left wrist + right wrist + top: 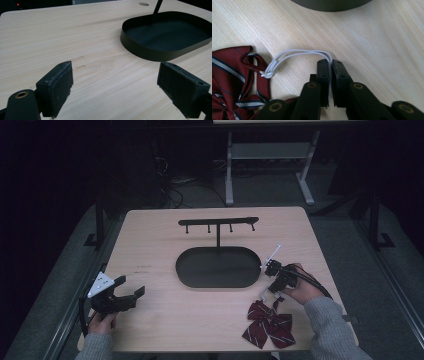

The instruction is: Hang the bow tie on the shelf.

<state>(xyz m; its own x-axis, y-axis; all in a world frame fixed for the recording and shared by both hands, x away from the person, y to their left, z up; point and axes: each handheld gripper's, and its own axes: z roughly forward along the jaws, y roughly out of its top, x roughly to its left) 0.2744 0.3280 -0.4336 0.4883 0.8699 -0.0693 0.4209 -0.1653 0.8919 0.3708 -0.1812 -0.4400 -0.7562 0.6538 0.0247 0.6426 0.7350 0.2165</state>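
Note:
A dark red bow tie with white and navy stripes (268, 324) (234, 80) lies on the wooden table near the front right. Its white elastic loop (297, 53) (265, 294) runs from the knot into my right gripper (330, 61) (276, 290), whose jaws are shut on the cord just above the tabletop. My left gripper (115, 77) (131, 287) rests at the front left of the table, jaws wide apart with nothing between them. A black stand with an oval tray (218, 266) (165, 37) and a hook bar (218, 222) sits mid-table.
The tray's rim (329, 6) lies just beyond my right gripper. Bare wood (62, 37) stretches between my left gripper and the tray. Beyond the table's far edge stand a desk frame (267, 165) and cables on the floor.

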